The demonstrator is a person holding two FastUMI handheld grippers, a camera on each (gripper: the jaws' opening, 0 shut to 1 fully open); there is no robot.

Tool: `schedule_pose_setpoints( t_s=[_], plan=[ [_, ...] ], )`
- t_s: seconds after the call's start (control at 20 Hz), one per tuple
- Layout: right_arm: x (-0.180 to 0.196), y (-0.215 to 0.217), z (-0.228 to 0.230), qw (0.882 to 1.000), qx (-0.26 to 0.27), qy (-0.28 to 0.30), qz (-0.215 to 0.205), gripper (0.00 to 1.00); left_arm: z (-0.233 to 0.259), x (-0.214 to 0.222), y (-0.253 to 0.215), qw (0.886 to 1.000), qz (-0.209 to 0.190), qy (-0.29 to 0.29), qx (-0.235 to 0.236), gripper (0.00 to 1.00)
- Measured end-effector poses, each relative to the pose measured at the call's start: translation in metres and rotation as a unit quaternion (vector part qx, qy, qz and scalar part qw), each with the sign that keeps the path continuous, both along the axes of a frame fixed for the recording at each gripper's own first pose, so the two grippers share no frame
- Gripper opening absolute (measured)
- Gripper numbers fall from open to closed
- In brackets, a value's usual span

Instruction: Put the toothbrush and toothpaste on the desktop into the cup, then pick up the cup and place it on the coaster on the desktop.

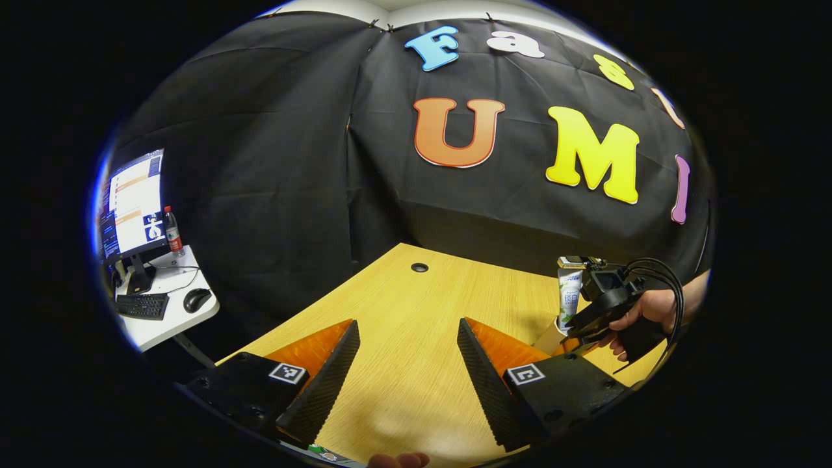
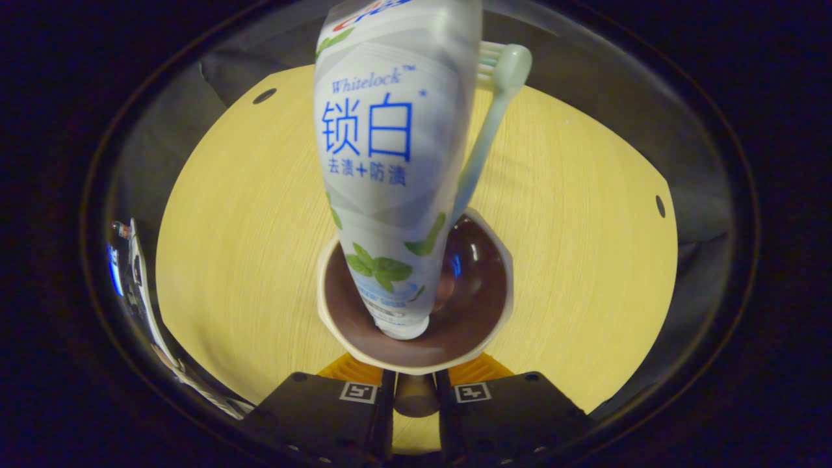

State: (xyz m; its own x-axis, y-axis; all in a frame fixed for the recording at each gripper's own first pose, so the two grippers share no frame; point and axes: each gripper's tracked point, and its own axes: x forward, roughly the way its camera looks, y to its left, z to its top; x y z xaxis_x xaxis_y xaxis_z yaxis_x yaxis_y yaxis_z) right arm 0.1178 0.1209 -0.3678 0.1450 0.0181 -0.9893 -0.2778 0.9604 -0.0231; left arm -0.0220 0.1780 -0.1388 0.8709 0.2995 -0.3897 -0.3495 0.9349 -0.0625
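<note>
Looking along my right gripper (image 2: 415,393), I see its two fingers drawn in close on something tan between them, just under the near rim of the cup (image 2: 416,305); it appears to be the cup's handle or wall, so I read the claw as clamped on the cup. The cup is cream outside and dark brown inside, and it sits over the wooden desktop (image 2: 240,214); I cannot tell whether its base touches the wood. Standing in it, cap down, is the toothpaste tube (image 2: 390,162), leaning toward the camera, and behind it the pale green toothbrush (image 2: 491,123) rises with its bristled head up. From my left gripper (image 1: 408,364), the black, ridged fingers stand well apart with bare desktop (image 1: 416,305) between them and nothing held. Farther off to the right in that view, a hand (image 1: 640,312) holds the right gripper (image 1: 601,302), with the toothpaste tube (image 1: 570,296) upright just beside it and a bit of the cup (image 1: 549,338) below. Off to the left stands a small white table (image 1: 169,312) carrying a monitor (image 1: 133,205), a keyboard (image 1: 142,305), a mouse (image 1: 196,299) and a bottle (image 1: 172,231).
</note>
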Motion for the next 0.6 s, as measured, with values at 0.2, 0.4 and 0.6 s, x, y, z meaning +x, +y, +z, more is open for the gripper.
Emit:
schedule_pose_setpoints(
  t_s=[0.2,0.4,0.6],
  plan=[
    [-0.006,0.003,0.01,1.0,0.017,-0.007,-0.005,0.75,0.005,0.005,-0.009,1.0,-0.014,-0.006,0.002,0.96],
    [-0.012,-0.007,0.045,0.998,0.044,-0.044,-0.027,0.95,0.016,0.019,-0.032,0.999,-0.047,-0.014,0.004,0.96],
    [-0.02,-0.046,0.109,0.989,0.06,-0.133,-0.028,0.96,0.045,0.042,-0.072,0.994,-0.104,-0.042,0.014,0.96]
  ],
)
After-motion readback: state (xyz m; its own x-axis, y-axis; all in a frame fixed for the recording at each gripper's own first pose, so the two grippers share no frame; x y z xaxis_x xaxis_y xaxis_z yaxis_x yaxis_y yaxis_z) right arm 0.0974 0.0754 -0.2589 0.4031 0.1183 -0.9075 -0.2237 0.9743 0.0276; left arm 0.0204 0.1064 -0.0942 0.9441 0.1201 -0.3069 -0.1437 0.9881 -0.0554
